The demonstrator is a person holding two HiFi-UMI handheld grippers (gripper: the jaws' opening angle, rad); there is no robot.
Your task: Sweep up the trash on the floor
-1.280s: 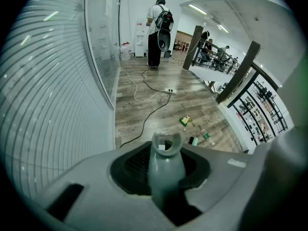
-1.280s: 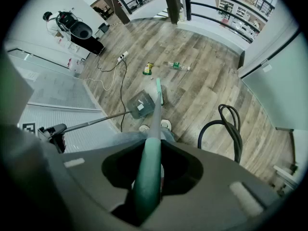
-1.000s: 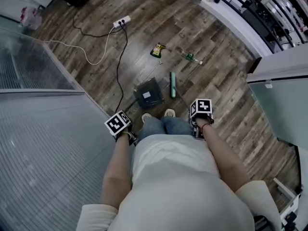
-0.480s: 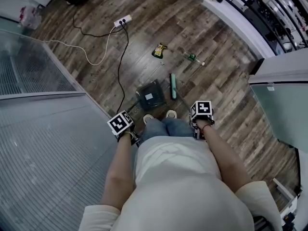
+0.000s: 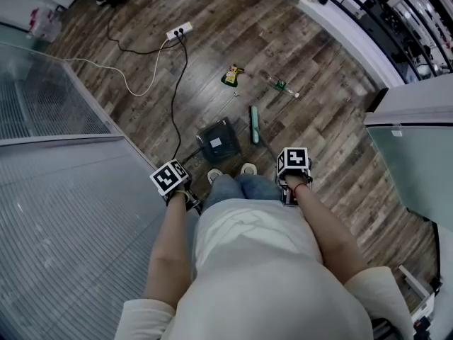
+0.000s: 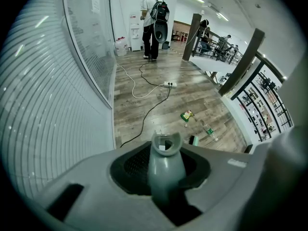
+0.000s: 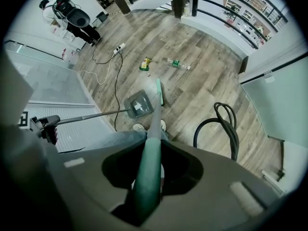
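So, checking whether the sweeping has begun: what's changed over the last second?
Little: the left gripper edged slightly leftward. It stays shut on the dustpan handle, the right gripper on the broom handle. The dustpan, broom head, yellow wrapper and bottle lie where they were.

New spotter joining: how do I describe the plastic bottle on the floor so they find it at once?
Start at the white curved ledge, upper right in the head view. Between it and the green broom head lies the bottle. It is clear with a green label, unlike the yellow wrapper to its left.
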